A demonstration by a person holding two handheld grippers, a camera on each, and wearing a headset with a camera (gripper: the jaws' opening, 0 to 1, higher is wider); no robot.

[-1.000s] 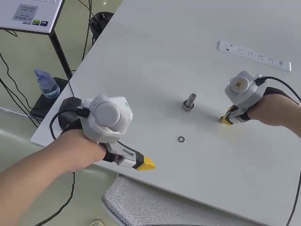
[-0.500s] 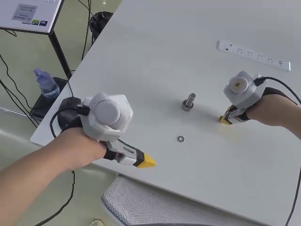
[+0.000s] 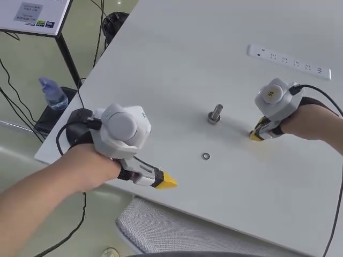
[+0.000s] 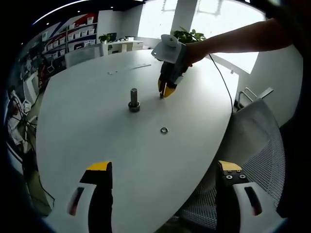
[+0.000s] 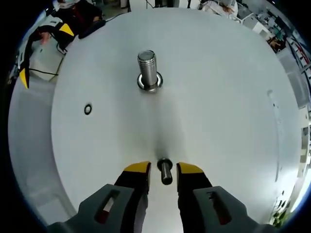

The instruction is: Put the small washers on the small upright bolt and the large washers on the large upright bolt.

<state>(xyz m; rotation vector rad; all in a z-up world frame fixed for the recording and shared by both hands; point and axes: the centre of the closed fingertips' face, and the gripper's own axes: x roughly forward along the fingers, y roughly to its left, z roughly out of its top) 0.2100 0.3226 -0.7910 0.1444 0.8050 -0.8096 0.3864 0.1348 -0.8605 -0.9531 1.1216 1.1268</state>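
The large bolt (image 3: 215,114) stands upright mid-table on a wider base (image 5: 149,81). One small washer (image 3: 206,156) lies flat on the table in front of it, also seen as a small washer (image 4: 164,130) (image 5: 88,109). The small bolt (image 5: 165,171) stands between the jaws of my right gripper (image 5: 164,170), which is narrowly open with a thin gap on each side. That right gripper (image 3: 256,135) points down at the table, right of the large bolt. My left gripper (image 4: 164,167) is wide open and holds nothing, hovering at the table's near edge (image 3: 164,183).
A white power strip (image 3: 286,60) lies at the table's far right. A grey mesh chair (image 3: 177,233) sits under the near edge. On the floor to the left are a spray bottle (image 3: 53,95), cables and a sign stand (image 3: 64,51).
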